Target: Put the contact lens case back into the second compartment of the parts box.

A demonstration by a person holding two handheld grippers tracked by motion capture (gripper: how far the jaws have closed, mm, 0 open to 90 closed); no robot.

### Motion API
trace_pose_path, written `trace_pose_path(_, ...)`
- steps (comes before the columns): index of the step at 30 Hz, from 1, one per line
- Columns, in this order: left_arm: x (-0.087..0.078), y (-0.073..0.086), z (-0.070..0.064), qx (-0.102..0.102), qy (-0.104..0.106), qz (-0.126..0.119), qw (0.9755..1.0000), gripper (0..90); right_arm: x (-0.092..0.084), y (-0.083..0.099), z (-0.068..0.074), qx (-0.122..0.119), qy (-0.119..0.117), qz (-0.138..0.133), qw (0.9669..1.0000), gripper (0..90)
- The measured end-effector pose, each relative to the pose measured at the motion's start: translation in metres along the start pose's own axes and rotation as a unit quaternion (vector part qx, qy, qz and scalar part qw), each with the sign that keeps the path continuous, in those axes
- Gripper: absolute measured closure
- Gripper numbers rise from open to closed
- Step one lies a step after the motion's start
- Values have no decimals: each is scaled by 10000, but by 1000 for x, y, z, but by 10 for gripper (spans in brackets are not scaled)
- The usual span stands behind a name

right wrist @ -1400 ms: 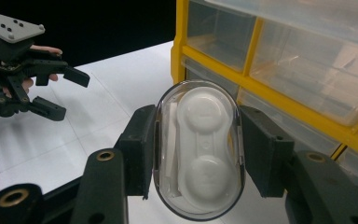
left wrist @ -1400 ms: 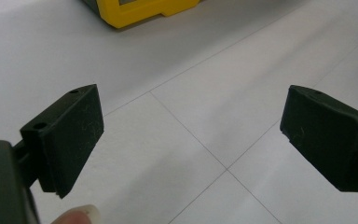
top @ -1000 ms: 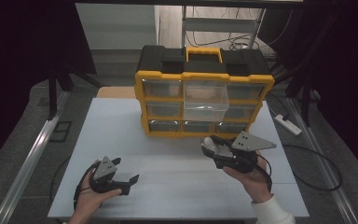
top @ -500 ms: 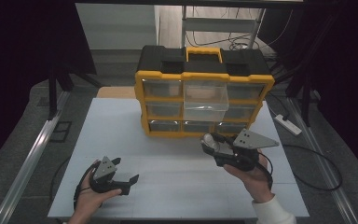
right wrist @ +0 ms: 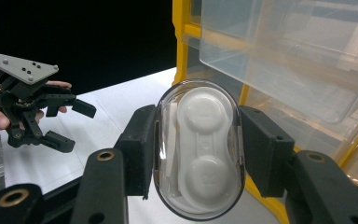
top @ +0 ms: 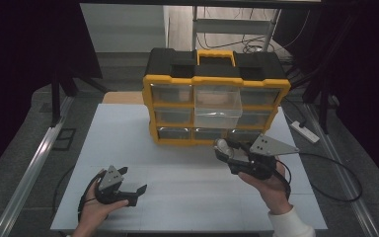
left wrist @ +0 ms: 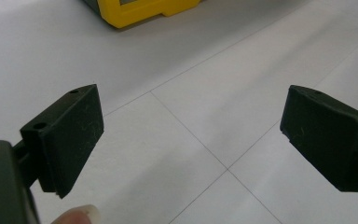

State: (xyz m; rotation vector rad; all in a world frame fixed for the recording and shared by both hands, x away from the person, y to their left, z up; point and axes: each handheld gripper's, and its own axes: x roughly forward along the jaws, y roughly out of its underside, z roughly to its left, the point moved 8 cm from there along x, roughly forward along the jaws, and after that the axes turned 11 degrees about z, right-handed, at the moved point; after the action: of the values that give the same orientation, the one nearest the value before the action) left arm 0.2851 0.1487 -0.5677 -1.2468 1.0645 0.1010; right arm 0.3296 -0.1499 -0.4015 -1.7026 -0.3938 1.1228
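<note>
Organizer [top: 177,79]: a yellow and black drawer cabinet stood at the far middle of the table [top: 128,133], with a yellow handle on top and clear drawers in three rows.
Open drawer [top: 218,104]: the top middle drawer stuck out toward the person; in the right gripper view it [right wrist: 298,51] hung above and just beyond the case.
Case [right wrist: 198,149]: a clear oval shell with a white two-cup insert was pinched between the right jaws, standing upright. In the high view it [top: 221,146] showed as a pale lump at the claw tip, just in front of the organizer's bottom row.
Right gripper [top: 227,150]: clamped on the case, held off the table in the person's right hand [top: 269,185], pointing left and toward the cabinet. In its own view [right wrist: 196,154] the pads pressed both long sides of the case.
Left gripper [top: 131,190]: jaws spread wide with nothing between them, low over the near left of the table, held in the left hand [top: 96,205]. In its own view [left wrist: 191,135] bare white table lay between the pads.
Spacing: the two grippers were well apart.
</note>
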Motion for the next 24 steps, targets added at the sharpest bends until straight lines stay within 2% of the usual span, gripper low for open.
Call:
trace_pose_path(14, 0, 0, 0, -19, 0, -14, 10000, 68, -3, -6, -1, 39, 31, -63, 10000, 491)
trace_pose_path(22, -1, -1, 1, 4, -37, -38, 10000, 70, -8, -12, -4, 21, 142, -84, 9999, 492)
trace_pose_path(24, -1, -1, 1, 13, -38, -33, 10000, 70, -9, -13, -4, 41, 43, -122, 9999, 491)
